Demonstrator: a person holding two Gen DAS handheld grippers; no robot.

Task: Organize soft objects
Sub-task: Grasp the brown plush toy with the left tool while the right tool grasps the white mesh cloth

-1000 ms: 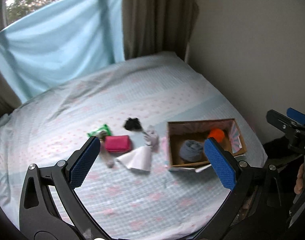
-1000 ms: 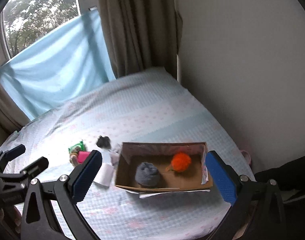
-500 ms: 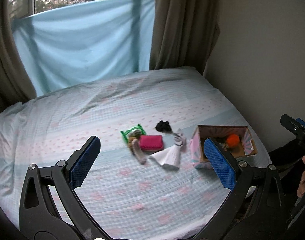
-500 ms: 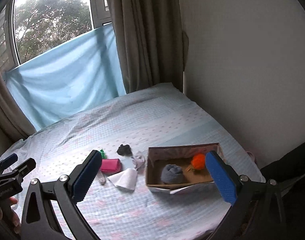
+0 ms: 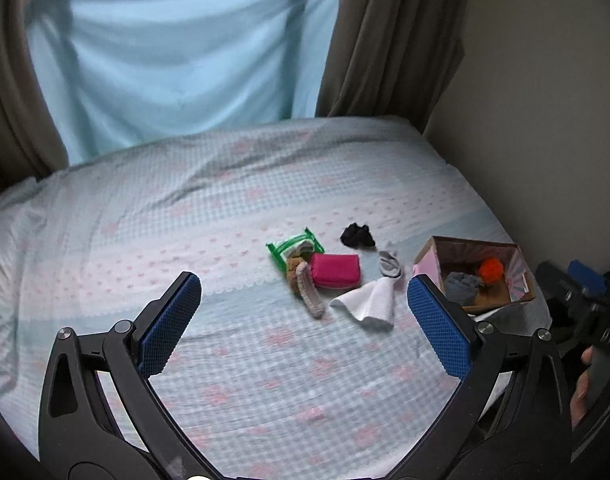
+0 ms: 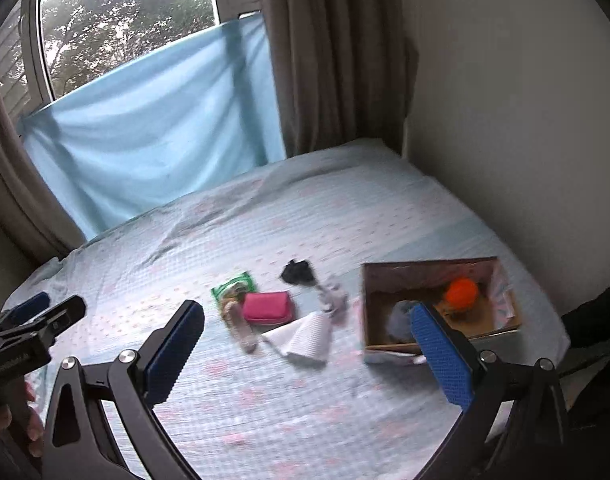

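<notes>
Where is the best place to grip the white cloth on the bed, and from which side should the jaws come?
Probably the narrow gathered end of the white cloth, nearest the grey sock. It bunches there, while the wide end lies flat on the bed. Come from above, jaws across that narrow end, clear of the pink pouch.

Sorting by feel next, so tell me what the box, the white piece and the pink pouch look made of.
Box: likely cardboard, matte brown walls, open top.
White piece: probably paper towel or thin cloth; it lies limp and creased.
Pink pouch: looks like padded fabric with a smooth finish; too blurred to be sure.
</notes>
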